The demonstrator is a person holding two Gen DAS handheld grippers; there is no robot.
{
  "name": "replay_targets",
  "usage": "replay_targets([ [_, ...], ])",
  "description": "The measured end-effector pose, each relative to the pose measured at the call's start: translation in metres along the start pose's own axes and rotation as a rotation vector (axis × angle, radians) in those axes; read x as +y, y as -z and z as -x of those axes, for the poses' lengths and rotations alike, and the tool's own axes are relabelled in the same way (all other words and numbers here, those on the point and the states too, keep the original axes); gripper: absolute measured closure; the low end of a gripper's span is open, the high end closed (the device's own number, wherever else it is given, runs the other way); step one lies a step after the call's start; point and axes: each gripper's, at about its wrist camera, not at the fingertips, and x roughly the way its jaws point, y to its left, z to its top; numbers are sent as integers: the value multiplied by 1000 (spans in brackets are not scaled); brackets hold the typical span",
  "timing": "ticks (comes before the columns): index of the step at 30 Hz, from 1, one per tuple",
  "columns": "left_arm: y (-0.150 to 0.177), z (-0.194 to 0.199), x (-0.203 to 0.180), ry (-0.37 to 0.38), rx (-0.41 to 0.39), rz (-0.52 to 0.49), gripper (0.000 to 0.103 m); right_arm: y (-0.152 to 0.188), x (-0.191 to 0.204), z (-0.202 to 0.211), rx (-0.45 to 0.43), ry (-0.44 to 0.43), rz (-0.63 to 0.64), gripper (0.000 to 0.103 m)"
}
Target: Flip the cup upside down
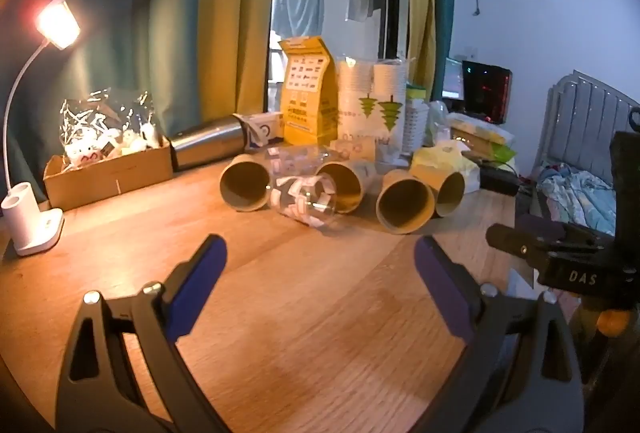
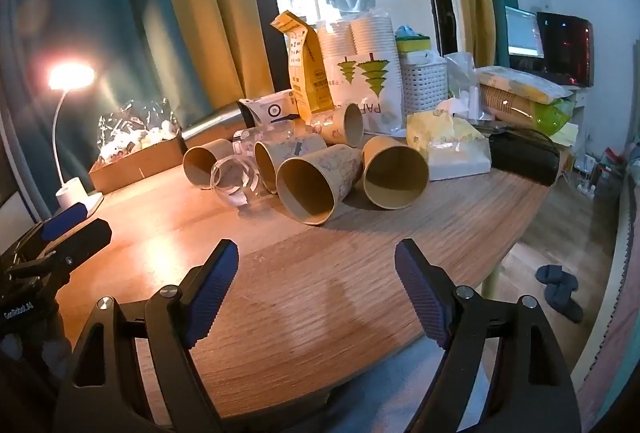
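Note:
Several brown paper cups lie on their sides on the wooden table (image 1: 304,305), mouths toward me. In the left wrist view I see a left cup (image 1: 245,185), a clear printed plastic cup (image 1: 305,197), a cup behind it (image 1: 349,185), a nearer cup (image 1: 405,207) and a right cup (image 1: 450,189). In the right wrist view the nearest cup (image 2: 316,185) lies beside another (image 2: 394,177); the clear cup (image 2: 235,180) is to their left. My left gripper (image 1: 320,273) is open and empty, short of the cups. My right gripper (image 2: 316,273) is open and empty, also short of them.
A lit desk lamp (image 1: 36,161) stands at the table's left. A cardboard box (image 1: 108,173), a steel flask (image 1: 208,145), a yellow bag (image 1: 308,93), stacked cups in a bag (image 1: 372,93) and tissues (image 2: 448,145) crowd the back. The table edge (image 2: 516,233) falls off at right.

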Motion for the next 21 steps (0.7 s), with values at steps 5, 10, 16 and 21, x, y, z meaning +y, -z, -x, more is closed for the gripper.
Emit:
replay_targets([
  [5,0,-1,0,0,0,-2,7,2,-1,-3,3,-4,-4,20],
  [10,1,-1,0,0,0,-2,7,5,-1,-5,10,-5,-4,20],
  [16,2,-2,-1,-1,0,-5,7,6,-1,-6,18,-7,-2,20],
  [21,3,-3,0,1,2,-6,7,6,-1,-6,24,-7,-4,20],
])
